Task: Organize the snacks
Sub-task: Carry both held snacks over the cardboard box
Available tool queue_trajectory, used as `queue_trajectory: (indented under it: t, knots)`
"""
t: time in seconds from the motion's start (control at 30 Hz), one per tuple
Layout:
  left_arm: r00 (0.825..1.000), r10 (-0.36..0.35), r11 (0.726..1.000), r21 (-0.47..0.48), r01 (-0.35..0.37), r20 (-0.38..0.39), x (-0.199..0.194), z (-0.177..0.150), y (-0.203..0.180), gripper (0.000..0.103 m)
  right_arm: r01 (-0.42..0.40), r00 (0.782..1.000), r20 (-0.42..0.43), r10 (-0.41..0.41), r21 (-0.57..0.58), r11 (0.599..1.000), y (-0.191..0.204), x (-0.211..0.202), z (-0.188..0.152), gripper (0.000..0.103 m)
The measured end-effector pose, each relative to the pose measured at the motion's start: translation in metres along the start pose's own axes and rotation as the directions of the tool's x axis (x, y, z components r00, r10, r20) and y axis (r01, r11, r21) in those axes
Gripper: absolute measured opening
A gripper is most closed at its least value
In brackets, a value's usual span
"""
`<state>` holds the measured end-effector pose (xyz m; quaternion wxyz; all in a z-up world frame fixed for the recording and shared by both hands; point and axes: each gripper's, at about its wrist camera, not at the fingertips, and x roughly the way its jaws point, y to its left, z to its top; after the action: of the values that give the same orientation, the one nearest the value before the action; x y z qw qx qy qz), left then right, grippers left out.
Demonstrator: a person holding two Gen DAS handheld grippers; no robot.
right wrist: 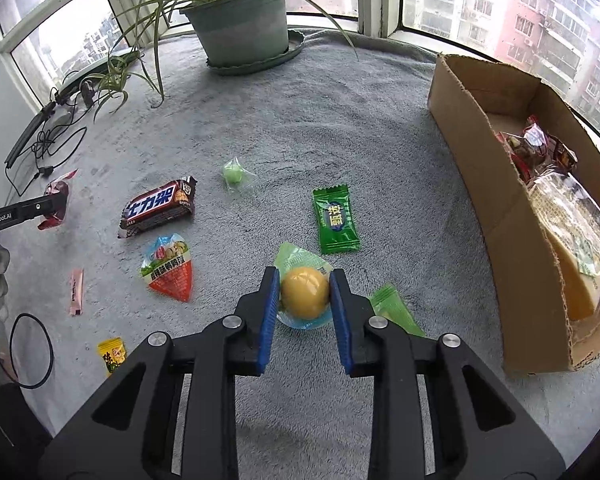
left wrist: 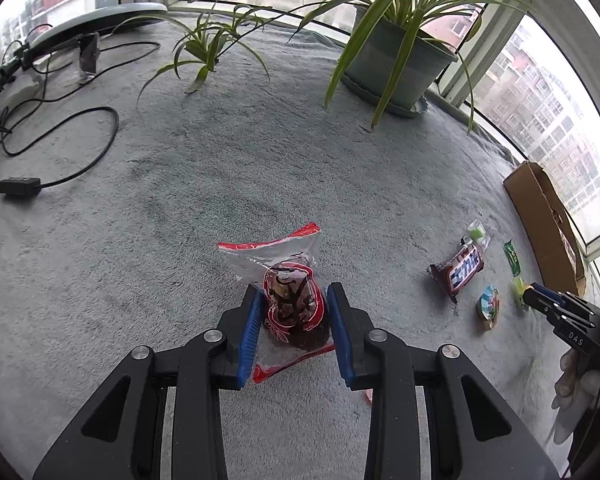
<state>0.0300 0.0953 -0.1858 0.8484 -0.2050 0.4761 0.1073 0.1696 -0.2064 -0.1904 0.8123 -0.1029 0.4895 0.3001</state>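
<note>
Right wrist view: yellow ball snack (right wrist: 304,297) pinched between right hand-held gripper (right wrist: 305,300) pads

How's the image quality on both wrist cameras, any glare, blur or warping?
Left wrist view: strong fisheye bending of the window frames, panes washed out, red snack bag sharp. Right wrist view: same warping, soft daylight, faint shadows, yellow ball snack and cardboard box crisp; dark corner vignetting in both.

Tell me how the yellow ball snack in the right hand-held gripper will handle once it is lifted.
The yellow ball snack looks round and smooth, so it may squirm or pop out from the right hand-held gripper. Its clear wrapper looks thin and loose, probably floppy and crinkly. If dropped on the grey blanket, it likely rolls only a little.
</note>
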Motion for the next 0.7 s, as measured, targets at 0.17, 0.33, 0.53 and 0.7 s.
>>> queue_trajectory:
  t: [0.17, 0.33, 0.53, 0.7]
  knots:
    - [0.999, -0.038, 0.999, 0.03, 0.037, 0.03, -0.015, 0.006, -0.017, 0.031, 0.014, 0.999, 0.042, -0.014, 0.001, 1.0, -0.007, -0.02, 0.006, 0.026]
    - [0.994, -0.092, 0.991, 0.099, 0.086, 0.054, -0.027, 0.02, -0.049, 0.031, 0.047, 0.994, 0.095, -0.048, 0.013, 0.999, -0.022, -0.048, 0.013, 0.026]
    - [0.984, -0.166, 0.969, 0.2, 0.148, 0.072, -0.031, 0.042, -0.098, 0.031, 0.101, 0.982, 0.152, -0.109, 0.059, 0.993, -0.058, -0.081, 0.024, 0.026]
    - [0.972, -0.221, 0.942, 0.278, 0.19, 0.082, -0.031, 0.058, -0.144, 0.031, 0.156, 0.97, 0.175, -0.17, 0.09, 0.984, -0.088, -0.099, 0.031, 0.026]
